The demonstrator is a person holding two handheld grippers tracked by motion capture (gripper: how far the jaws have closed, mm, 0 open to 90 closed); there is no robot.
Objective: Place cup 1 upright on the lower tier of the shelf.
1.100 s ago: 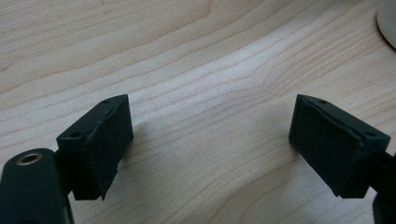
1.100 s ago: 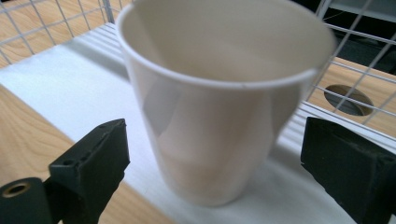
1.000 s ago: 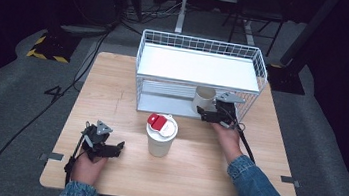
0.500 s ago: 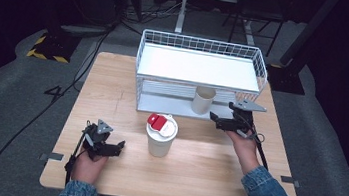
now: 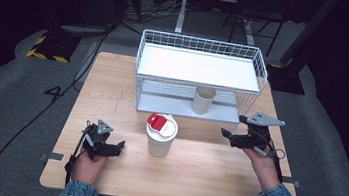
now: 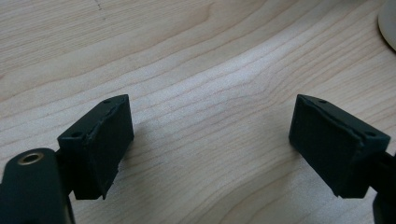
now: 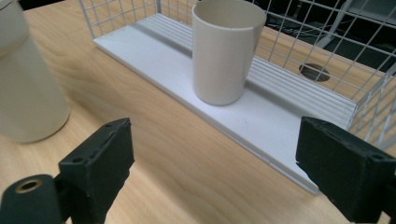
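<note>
Cup [image 5: 203, 100] standing upright on the rack's [image 5: 253, 55] lower shelf, at eleven o'clock from the right gripper [image 5: 228, 137]. Its empty jaws stand apart and have just been closing, probably after release. The left gripper [image 5: 117, 147] lies parked on the table [image 5: 203, 174], its jaws apart and empty.

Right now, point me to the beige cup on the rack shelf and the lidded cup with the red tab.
beige cup [image 7: 224, 56], right gripper view, middle of its side wall.
lidded cup [image 5: 159, 144], high view, its side wall below the lid.

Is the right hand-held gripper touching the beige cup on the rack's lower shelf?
Apart. The right gripper view shows bare shelf and table between the right hand-held gripper and the beige cup.
</note>
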